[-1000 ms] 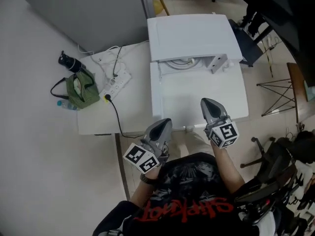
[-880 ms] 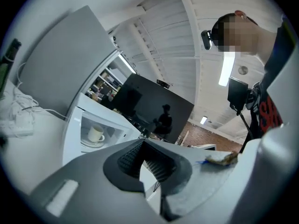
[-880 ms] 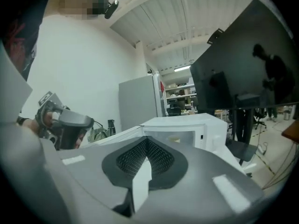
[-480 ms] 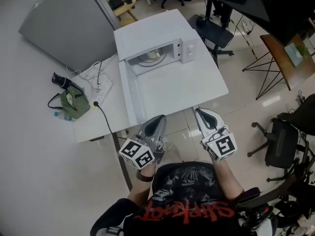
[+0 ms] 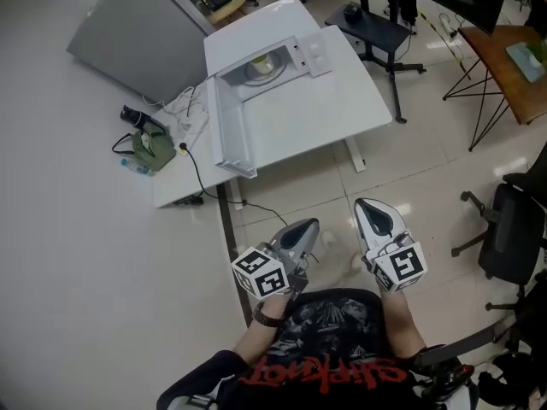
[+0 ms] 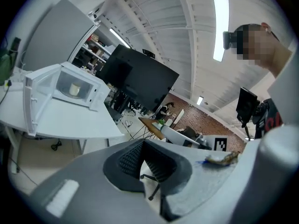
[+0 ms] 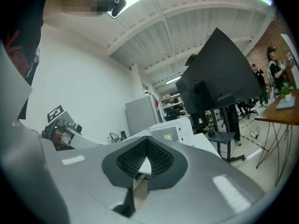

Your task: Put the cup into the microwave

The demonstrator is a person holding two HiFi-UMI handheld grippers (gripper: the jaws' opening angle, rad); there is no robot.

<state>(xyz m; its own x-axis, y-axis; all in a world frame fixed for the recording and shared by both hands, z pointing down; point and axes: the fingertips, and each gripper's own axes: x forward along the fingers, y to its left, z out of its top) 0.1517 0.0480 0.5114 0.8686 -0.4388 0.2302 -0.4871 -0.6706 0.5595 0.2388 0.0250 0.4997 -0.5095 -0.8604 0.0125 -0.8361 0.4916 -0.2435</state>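
Left gripper (image 5: 303, 231): jaws closed, empty. Right gripper (image 5: 373, 212): jaws closed, empty. Shirt (image 5: 333, 314): red lettering, upside down, unreadable. Cup (image 6: 74, 88): inside open microwave (image 5: 248, 32).

The microwave (image 5: 256, 34) and table (image 5: 318, 114) are white, the bag (image 5: 152, 147) green, the left gripper (image 5: 309, 225) and right gripper (image 5: 370, 204) grey.

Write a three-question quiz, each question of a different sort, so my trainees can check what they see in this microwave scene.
1. True or false: the door of the microwave stands open.
2. Where is the cup? A: on the floor. B: inside the microwave. C: on a chair.
3. Fill in: the left gripper and the right gripper hold nothing, and their fingers are ____.

Key: 1 true; 2 B; 3 shut.
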